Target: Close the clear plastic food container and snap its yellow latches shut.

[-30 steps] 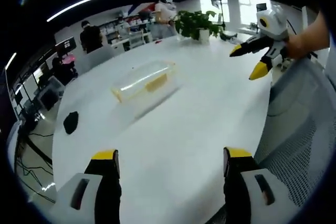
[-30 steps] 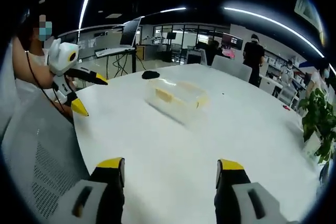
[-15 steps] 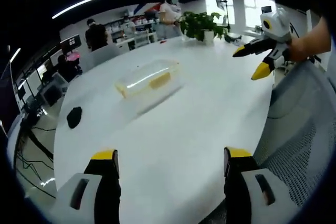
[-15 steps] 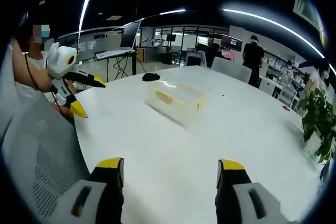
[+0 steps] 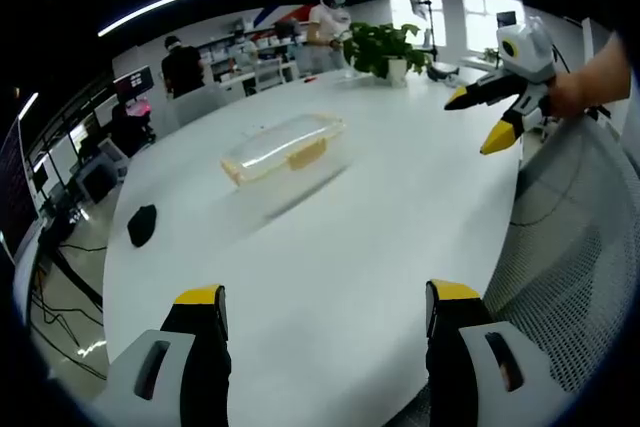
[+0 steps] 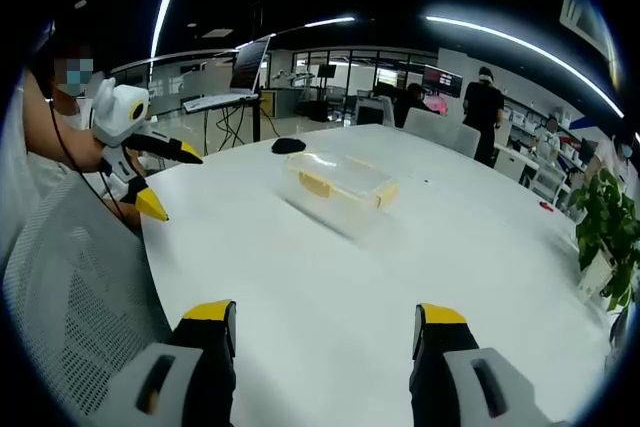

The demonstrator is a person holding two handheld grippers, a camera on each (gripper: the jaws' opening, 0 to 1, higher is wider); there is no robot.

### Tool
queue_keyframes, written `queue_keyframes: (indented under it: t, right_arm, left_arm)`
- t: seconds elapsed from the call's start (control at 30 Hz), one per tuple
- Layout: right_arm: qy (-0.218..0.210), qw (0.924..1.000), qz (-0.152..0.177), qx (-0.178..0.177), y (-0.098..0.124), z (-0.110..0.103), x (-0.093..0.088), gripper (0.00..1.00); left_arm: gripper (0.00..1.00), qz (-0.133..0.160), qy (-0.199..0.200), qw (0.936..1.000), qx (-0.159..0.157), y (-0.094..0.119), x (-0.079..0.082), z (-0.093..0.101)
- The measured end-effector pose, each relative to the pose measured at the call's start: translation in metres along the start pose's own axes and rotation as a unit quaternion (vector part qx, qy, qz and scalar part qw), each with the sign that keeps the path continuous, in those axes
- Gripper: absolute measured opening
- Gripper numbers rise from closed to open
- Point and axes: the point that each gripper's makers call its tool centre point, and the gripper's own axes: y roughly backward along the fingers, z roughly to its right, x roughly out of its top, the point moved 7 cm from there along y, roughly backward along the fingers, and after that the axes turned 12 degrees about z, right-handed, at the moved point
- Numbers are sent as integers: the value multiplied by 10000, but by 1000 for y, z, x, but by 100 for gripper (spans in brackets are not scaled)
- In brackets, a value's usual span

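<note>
Resting on the round white table (image 5: 350, 247), the clear plastic food container (image 5: 283, 147) awaits both spread grippers — left (image 5: 325, 312), right (image 6: 325, 322) — held well apart, probably for approach.

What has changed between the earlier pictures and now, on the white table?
Nothing has clearly moved. The clear plastic food container lies where it was on the white round table; left gripper and right gripper stay open, holding nothing. Only the cameras shifted slightly.
</note>
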Motion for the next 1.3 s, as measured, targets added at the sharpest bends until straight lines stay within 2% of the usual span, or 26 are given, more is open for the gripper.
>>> queue_keyframes:
  t: [1.3]
  right_arm:
    - [-29,10000,-5,33,-1,-1,-1,70]
  left_arm:
    - [78,-15,22,10000,-47,1,-3,-3]
